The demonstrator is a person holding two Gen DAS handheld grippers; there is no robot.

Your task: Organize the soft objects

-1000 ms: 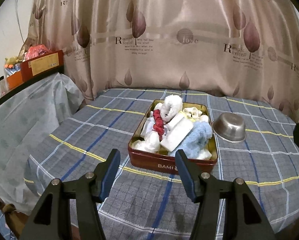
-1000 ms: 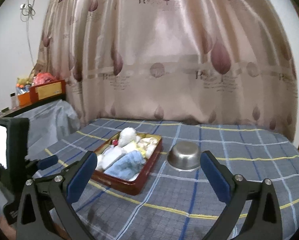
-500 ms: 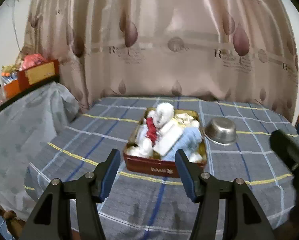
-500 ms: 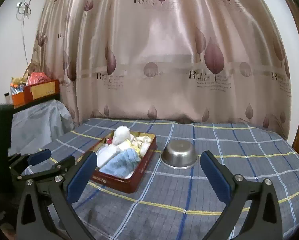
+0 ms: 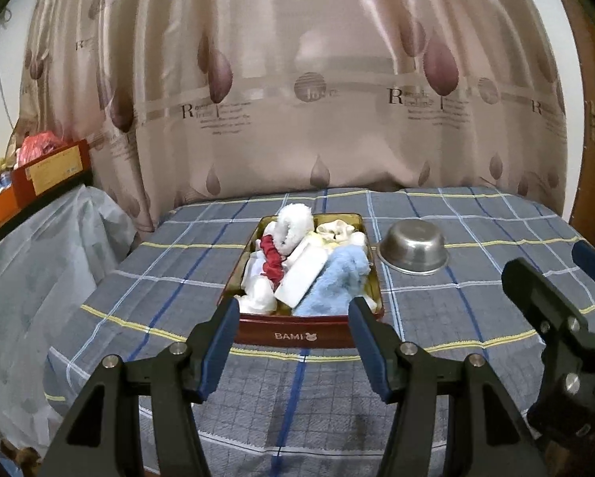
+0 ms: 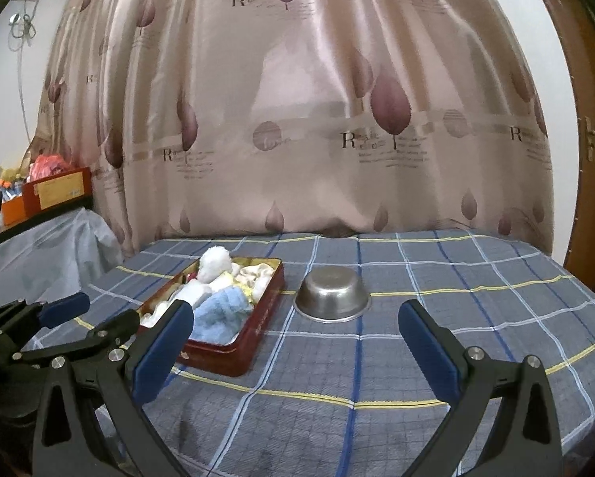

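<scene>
A red tin (image 5: 297,336) marked BAMI is sitting on the checked cloth of the surface (image 5: 166,290), with soft things heaped in it: a white fluffy piece (image 5: 295,224) at the far end, a red scrunchie (image 5: 272,262), a white block (image 5: 303,276), a blue fluffy cloth (image 5: 337,282) and some cream pieces (image 5: 337,230). Just beside the tin, on its right, a steel bowl (image 5: 414,246) is lying upside down on the cloth.

The left tool (image 5: 293,342) is hovering in front of the tin's near wall with its jaws standing apart and nothing between them; it is touching nothing. The right tool (image 6: 295,342) is hanging above the cloth nearer the camera than the bowl, its jaws wide apart and empty as well. In the left view the right tool (image 5: 551,278) is showing at the right edge; in the right view the left tool (image 6: 72,316) is showing at the left, near the tin.

A patterned curtain (image 6: 297,119) is hanging behind the surface, and an orange box (image 5: 47,171) is sitting on a shelf at far left.
</scene>
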